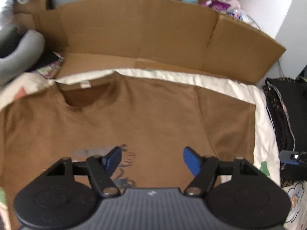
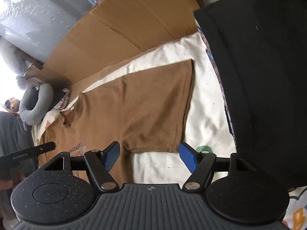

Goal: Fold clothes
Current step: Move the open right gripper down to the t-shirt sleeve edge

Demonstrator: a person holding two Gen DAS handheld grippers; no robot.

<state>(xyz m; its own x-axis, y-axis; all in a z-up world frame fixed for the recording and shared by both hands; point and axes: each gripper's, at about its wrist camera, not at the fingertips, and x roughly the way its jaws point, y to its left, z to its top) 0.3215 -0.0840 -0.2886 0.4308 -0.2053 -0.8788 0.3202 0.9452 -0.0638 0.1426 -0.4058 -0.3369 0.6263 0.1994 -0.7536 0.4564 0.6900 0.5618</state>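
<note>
A large sheet of brown cardboard [image 1: 138, 36] stands folded along the far side, with its lower flap lying flat on the surface. In front of it a white bedsheet [image 1: 239, 92] with some coloured prints covers the bed. At the left end a grey neck pillow [image 1: 21, 57] rests, curved like a horseshoe, and beside it lies a patterned cloth [image 1: 51, 68]. On the right side there is a pile of black fabric [image 1: 287, 118] with a patterned edge; in the right wrist view it fills the upper right part. Behind the cardboard some purple and white packages [image 1: 222, 5] are visible, but they are blurred.
</note>
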